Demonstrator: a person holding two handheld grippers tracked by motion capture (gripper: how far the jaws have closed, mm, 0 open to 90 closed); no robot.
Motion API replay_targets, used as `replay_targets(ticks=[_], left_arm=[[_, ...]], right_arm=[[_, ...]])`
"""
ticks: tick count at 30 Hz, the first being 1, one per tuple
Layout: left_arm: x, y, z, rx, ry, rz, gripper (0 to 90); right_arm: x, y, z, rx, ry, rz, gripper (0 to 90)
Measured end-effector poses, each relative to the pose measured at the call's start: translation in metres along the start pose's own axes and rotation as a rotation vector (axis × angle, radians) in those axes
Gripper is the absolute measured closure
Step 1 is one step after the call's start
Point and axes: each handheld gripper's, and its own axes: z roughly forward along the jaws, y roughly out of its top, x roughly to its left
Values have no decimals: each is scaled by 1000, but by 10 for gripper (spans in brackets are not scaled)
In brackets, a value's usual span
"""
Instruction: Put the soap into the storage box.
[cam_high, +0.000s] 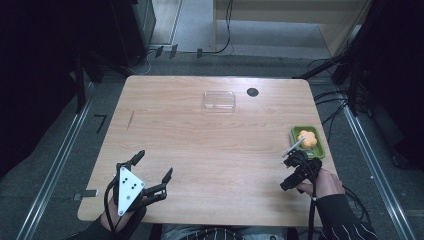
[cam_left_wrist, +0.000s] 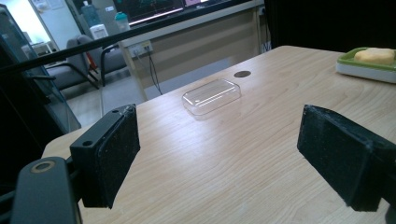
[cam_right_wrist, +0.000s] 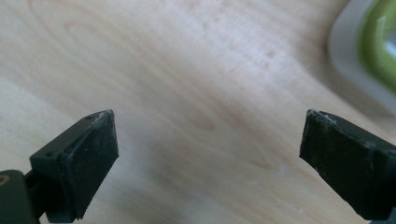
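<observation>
1. The wooden table (cam_high: 215, 150) bears few things: a clear plastic lid or box (cam_high: 219, 100) lies near its far edge, and just beside that sits a dark round hole (cam_high: 252, 92).
2. The green tray (cam_high: 320, 150) sits at the table's right edge and holds a yellow-orange, flower-shaped piece (cam_high: 307, 138), likely a sponge or soap. A thin pale stick-like thing (cam_high: 293, 147) leans across the tray's near left corner; what it is I cannot tell.
3. The right gripper (cam_high: 295, 161) hovers just short of the tray, jaws spread wide with nothing between them, only bare wood below in its own view.
4. The left gripper (cam_high: 152, 167) rests at the near left, jaws likewise released and empty.
5. Judging by this, nothing is grasped yet: the piece lies in its tray, the reach is barely begun, and the pick-up is left to do.
</observation>
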Motion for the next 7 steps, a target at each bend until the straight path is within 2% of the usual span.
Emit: replay_targets(ticks=[7], left_arm=[[0,1,1,4,0,3,135]], right_arm=[[11,-12,8,30,28,-44,45]])
